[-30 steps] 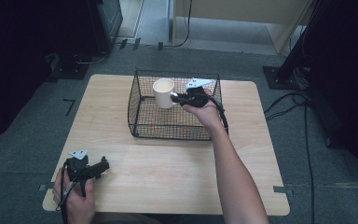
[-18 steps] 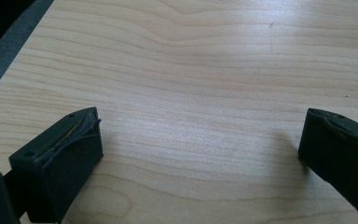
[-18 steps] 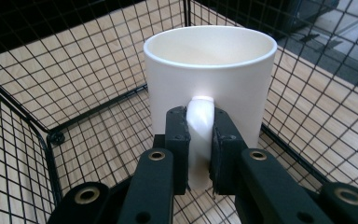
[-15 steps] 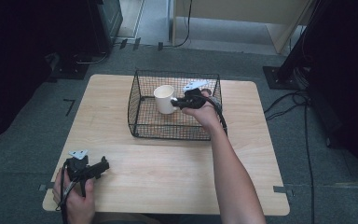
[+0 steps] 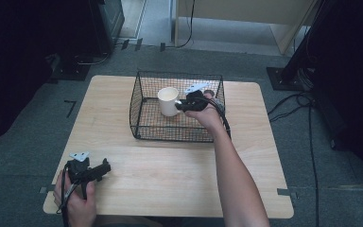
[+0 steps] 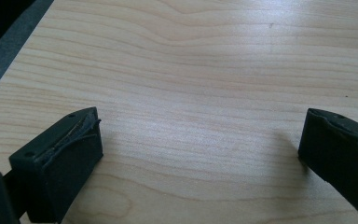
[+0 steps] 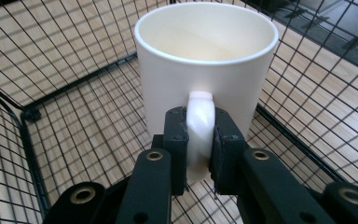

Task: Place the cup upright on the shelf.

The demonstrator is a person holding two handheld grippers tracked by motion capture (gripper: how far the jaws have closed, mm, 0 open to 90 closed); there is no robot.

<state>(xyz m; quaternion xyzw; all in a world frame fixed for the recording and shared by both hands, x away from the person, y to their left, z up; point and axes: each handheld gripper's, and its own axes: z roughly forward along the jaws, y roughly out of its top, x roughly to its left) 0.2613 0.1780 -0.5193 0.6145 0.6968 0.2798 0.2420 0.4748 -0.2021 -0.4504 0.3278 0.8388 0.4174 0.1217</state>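
1. Right gripper first: I have it reaching over the near wall of the black wire basket, the forearm stretched long and straight from the bottom edge of the high view up across the table, wrist level, jaws pointing toward the left side of that view.

2. In the right gripper view, my right gripper has its two black pads clamped flat on either side of the handle of the white mug. Narrow gap, handle filling it, pads pressing on both sides.

3. Mug location: inside the basket, in its middle toward the far wall, upright, mouth up. From these views I can't tell whether its base rests on the basket floor or hangs just clear of it.

4. Over to my left gripper: low at the near left corner of the table, the hand wrapped around the grip with the knuckles close to the table edge, the grey plate on top, jaws aimed to the right across the wood.

5. In the left gripper view, the left gripper stands wide, both jaws far apart with nothing but bare wood grain between them, well away from the basket.
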